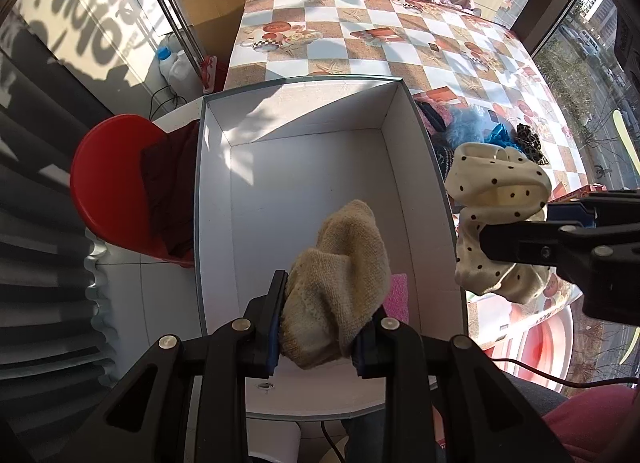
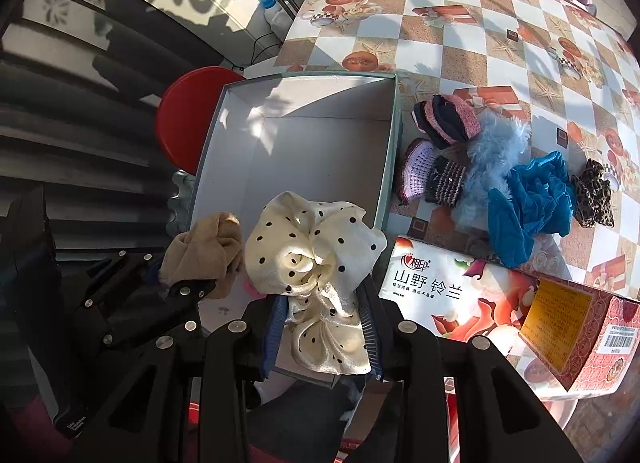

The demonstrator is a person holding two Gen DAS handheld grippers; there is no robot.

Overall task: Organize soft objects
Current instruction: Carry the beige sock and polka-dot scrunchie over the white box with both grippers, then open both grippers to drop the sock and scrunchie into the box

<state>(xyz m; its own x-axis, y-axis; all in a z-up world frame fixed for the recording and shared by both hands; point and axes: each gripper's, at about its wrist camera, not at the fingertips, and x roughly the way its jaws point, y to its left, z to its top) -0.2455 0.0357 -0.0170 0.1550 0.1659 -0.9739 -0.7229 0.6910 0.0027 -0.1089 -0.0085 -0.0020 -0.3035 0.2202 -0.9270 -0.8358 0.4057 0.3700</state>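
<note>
Sunlit bench, box at its edge: a sock is clamped in the left jaws over the box, a scarf pinched by the right jaws nearby, seemingly for dropping in.

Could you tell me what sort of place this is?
Probably a home's sunlit balcony or window-side room: a table with a checked cloth, a red stool, and mops leaning on the wall.
</note>
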